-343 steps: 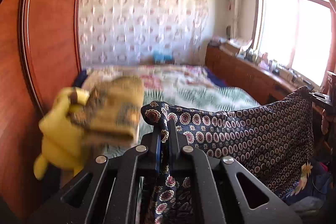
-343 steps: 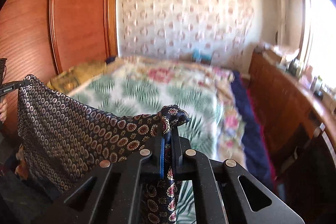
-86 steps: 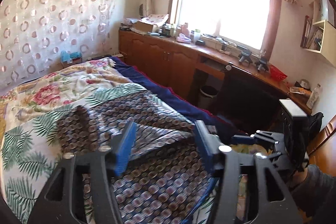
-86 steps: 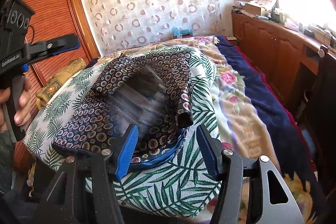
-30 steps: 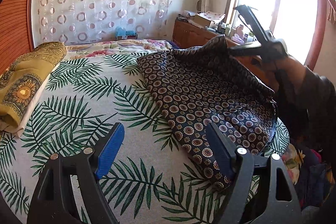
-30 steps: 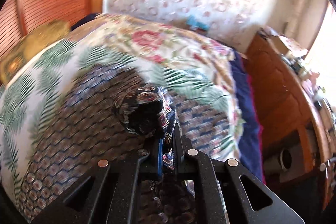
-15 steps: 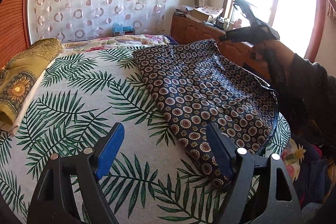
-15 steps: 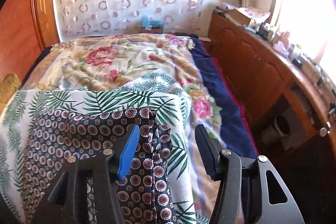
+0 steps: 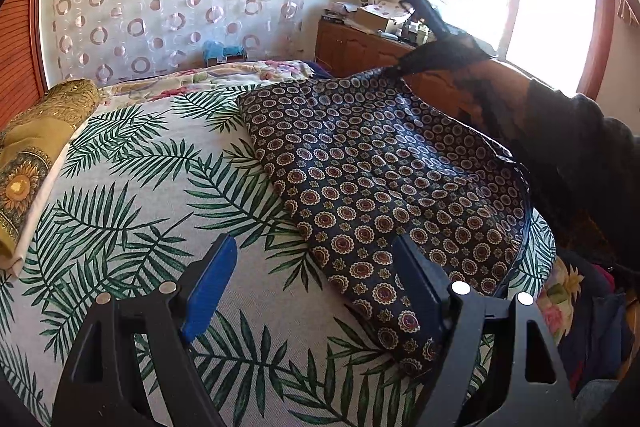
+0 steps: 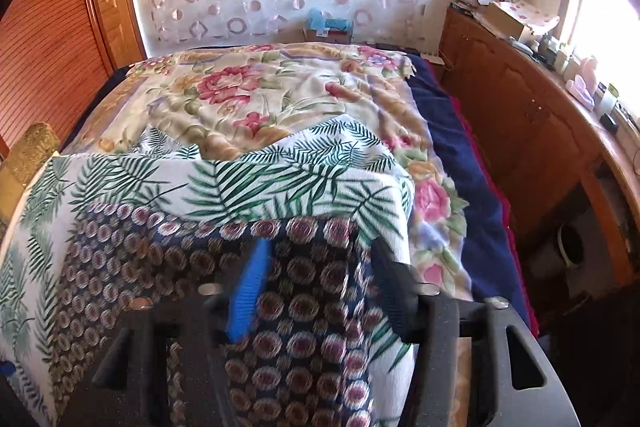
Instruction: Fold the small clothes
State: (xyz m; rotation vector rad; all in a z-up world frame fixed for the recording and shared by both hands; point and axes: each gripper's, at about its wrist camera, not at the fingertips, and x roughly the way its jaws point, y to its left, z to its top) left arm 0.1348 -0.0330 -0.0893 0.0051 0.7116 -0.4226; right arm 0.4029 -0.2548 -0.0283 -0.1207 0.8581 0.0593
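Observation:
A dark navy garment with round medallion print point(image 9: 372, 163) lies folded on the palm-leaf sheet point(image 9: 132, 183) of the bed. My left gripper point(image 9: 316, 279) is open and empty, low over the sheet at the garment's near left edge. My right gripper point(image 10: 316, 279) is open, its fingers straddling the garment point(image 10: 292, 287) near its far edge. In the left wrist view, the right gripper point(image 9: 424, 11) and the arm holding it reach over the garment's far right corner.
A yellow patterned bundle point(image 9: 36, 131) lies at the bed's left edge. A floral quilt point(image 10: 264, 95) covers the far half of the bed. A wooden cabinet point(image 10: 532, 131) with clutter runs under the window on the right. More clothes point(image 9: 592, 311) lie at the right.
My right gripper carried a corner of the garment across, opened and let it go, and now sits lower over the cloth. My left gripper stayed open and nearly still.

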